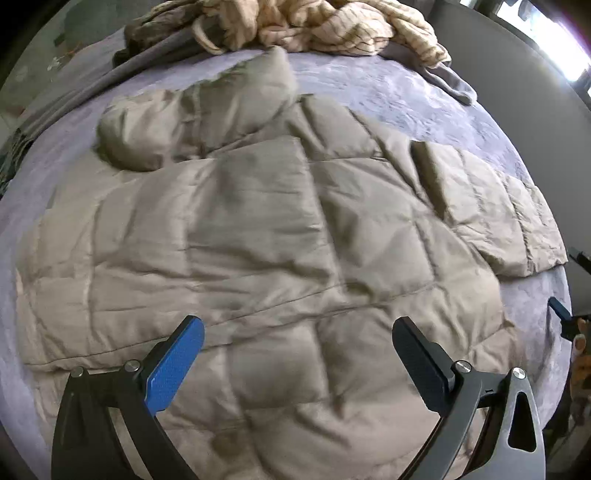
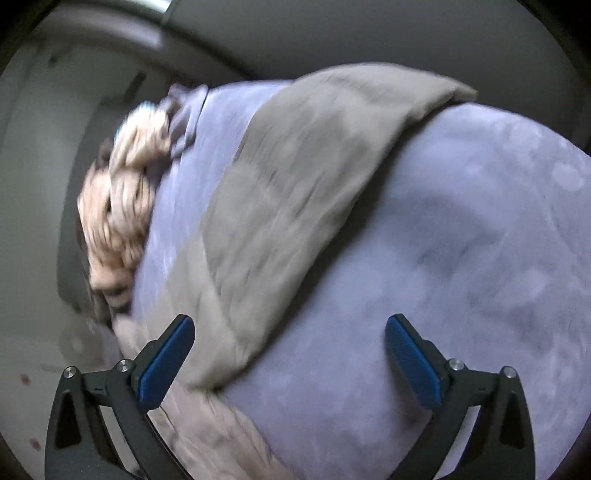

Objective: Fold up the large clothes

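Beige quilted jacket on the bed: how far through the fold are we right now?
Done: the beige quilted jacket lies spread on the purple blanket, one sleeve laid across its upper part. In hand: nothing; left gripper and right gripper both stand open and empty. Left: the other sleeve lies outstretched, the body is unfolded, and the striped garment pile is untouched.

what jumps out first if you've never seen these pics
The big beige quilted jacket spread over the purple bedcover fills the left wrist view, with the open left tongs above its near part, holding nothing. Behind it, at the far edge of the bed, lies a heap of cream striped cloth. The right view is blurred: the open right tongs hang over one arm of the jacket.
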A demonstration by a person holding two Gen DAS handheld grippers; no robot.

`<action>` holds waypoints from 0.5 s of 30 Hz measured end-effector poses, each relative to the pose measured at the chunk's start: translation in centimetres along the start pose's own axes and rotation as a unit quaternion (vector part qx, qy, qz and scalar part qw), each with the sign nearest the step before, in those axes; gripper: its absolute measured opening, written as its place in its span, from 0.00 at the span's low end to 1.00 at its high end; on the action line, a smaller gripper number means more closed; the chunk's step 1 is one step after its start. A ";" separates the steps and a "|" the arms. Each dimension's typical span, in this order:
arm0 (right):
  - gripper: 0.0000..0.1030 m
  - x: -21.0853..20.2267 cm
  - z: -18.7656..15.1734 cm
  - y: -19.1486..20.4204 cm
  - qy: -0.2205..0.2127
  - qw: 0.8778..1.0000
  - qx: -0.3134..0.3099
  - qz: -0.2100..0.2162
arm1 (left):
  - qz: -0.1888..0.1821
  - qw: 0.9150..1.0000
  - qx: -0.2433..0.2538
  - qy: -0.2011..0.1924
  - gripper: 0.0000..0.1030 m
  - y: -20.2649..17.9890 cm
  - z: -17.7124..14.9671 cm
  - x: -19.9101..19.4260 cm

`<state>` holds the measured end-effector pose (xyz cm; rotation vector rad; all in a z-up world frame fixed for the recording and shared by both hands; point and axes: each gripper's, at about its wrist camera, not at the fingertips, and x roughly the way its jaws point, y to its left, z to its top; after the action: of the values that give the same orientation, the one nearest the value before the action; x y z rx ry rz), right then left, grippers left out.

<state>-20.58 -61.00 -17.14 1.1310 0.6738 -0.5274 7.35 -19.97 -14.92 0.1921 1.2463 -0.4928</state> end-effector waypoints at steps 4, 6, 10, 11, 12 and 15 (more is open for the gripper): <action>1.00 0.5 3.2 -1.8 -0.002 0.998 0.054 0.036 | -0.002 1.000 0.010 -0.001 0.99 -2.2 0.5 0.3; 1.00 1.1 4.7 -2.6 -0.004 0.995 0.082 0.061 | -0.003 1.000 0.015 -0.004 0.99 -3.3 0.8 0.4; 1.00 2.1 7.2 -3.2 -0.011 0.989 0.115 0.095 | -0.001 1.000 0.023 -0.004 0.99 -5.2 1.7 0.8; 1.00 2.3 7.6 -3.2 -0.011 0.988 0.119 0.100 | 0.000 1.000 0.024 -0.004 0.99 -5.5 1.8 0.9; 1.00 2.7 8.1 -3.0 -0.010 0.987 0.124 0.106 | 0.003 1.000 0.025 -0.003 0.99 -5.9 1.9 1.0; 0.99 3.4 9.2 -3.0 -0.011 0.982 0.145 0.122 | 0.012 1.000 0.023 0.001 0.99 -6.3 2.2 1.0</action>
<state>-18.29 -70.78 -18.99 1.4580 0.4384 -0.4346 6.61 -26.72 -14.38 0.2464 1.2333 -0.5007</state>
